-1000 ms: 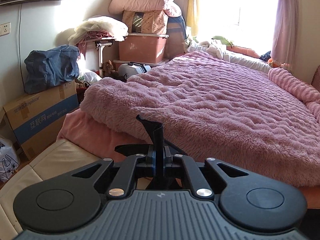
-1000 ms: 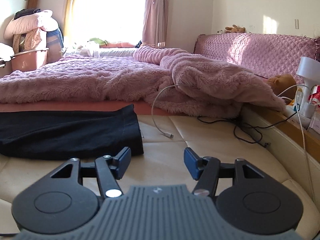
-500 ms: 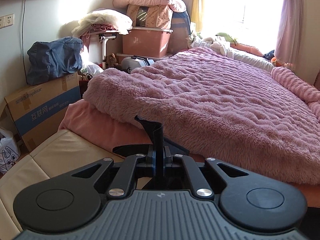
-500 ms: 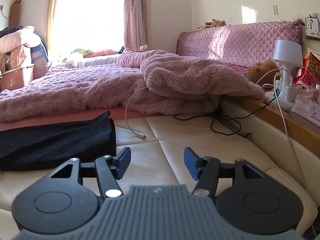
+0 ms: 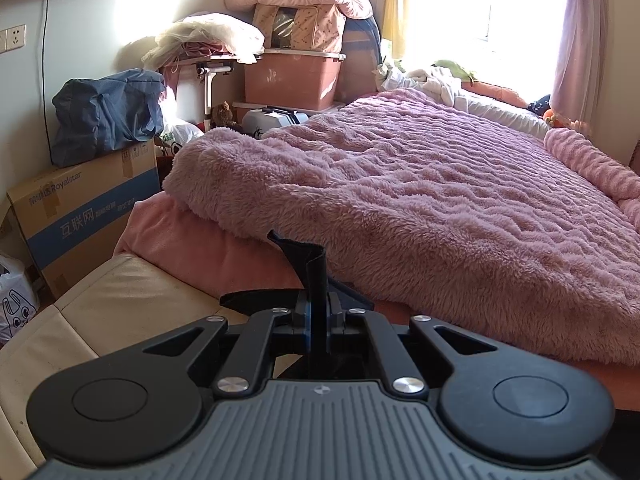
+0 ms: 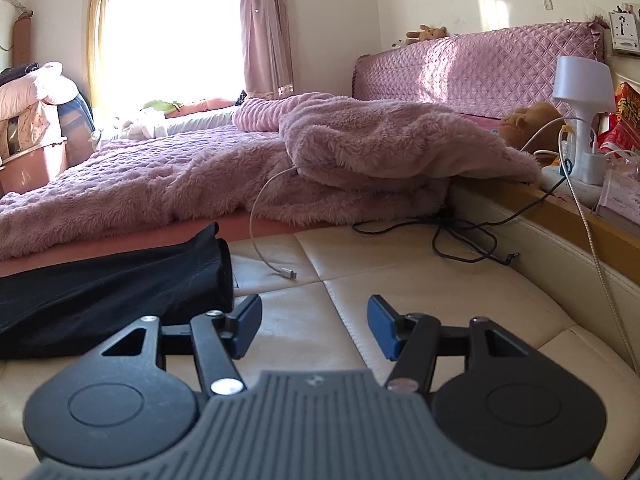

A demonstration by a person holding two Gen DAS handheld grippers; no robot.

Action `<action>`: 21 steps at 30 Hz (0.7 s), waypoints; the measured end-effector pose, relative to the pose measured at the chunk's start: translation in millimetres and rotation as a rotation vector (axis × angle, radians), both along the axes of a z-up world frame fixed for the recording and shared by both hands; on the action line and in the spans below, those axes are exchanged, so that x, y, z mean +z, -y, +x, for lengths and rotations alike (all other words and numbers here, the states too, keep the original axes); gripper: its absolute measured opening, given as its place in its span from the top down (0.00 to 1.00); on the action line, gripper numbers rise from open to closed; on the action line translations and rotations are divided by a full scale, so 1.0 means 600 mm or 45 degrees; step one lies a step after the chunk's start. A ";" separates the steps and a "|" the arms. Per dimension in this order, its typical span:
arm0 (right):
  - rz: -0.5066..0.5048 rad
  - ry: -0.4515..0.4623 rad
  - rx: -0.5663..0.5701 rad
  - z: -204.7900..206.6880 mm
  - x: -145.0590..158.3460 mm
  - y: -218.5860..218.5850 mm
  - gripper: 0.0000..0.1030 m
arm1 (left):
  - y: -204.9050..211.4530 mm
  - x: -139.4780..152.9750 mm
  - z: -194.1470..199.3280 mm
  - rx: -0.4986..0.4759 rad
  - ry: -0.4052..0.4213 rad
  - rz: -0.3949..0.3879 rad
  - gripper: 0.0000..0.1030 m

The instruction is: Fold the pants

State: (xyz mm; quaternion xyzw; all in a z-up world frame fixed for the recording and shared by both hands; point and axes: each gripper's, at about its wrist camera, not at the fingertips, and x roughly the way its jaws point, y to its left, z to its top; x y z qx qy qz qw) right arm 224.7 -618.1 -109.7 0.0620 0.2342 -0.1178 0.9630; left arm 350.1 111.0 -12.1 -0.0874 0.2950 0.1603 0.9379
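The black pants (image 6: 112, 288) lie stretched out on the cream padded surface (image 6: 440, 300) beside the bed, their end reaching to about the middle of the right wrist view. My left gripper (image 5: 318, 320) is shut on a pinched-up fold of the black pants (image 5: 310, 268), which sticks up between its fingers. My right gripper (image 6: 314, 326) stands open just right of the pants' end, with nothing between its blue pads (image 6: 246, 326). Most of the pants is hidden behind the left gripper's body.
A bed with a fluffy pink blanket (image 5: 440, 200) borders the padded surface. A white cable (image 6: 264, 240) and a black cable (image 6: 460, 236) lie on the cream padding. A lamp (image 6: 582, 92) stands on a ledge at right. Boxes (image 5: 80, 208) and bags pile at left.
The right gripper has shifted to the right and rolled slightly, so the pants' end sits further left in its view. The left gripper keeps its grip on the fold; its view drifted a little.
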 end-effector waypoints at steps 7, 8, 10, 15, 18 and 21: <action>0.019 -0.021 -0.013 -0.004 -0.009 0.002 0.47 | -0.003 -0.005 0.003 0.005 0.008 -0.010 0.94; 0.020 -0.022 -0.013 -0.004 -0.012 -0.001 0.47 | -0.002 -0.006 0.003 0.004 0.006 -0.011 0.94; 0.026 -0.042 -0.013 -0.002 -0.022 -0.003 0.47 | -0.002 -0.006 0.003 0.001 0.005 -0.011 0.94; 0.001 -0.012 -0.030 -0.006 -0.008 0.000 0.47 | -0.005 -0.003 0.004 0.009 0.011 -0.013 0.94; -0.025 0.002 -0.062 -0.015 0.005 0.014 0.47 | -0.010 -0.001 0.003 0.019 0.016 -0.013 0.94; -0.060 -0.025 -0.101 -0.027 0.003 0.026 0.47 | -0.014 -0.002 0.002 0.028 0.015 -0.016 0.94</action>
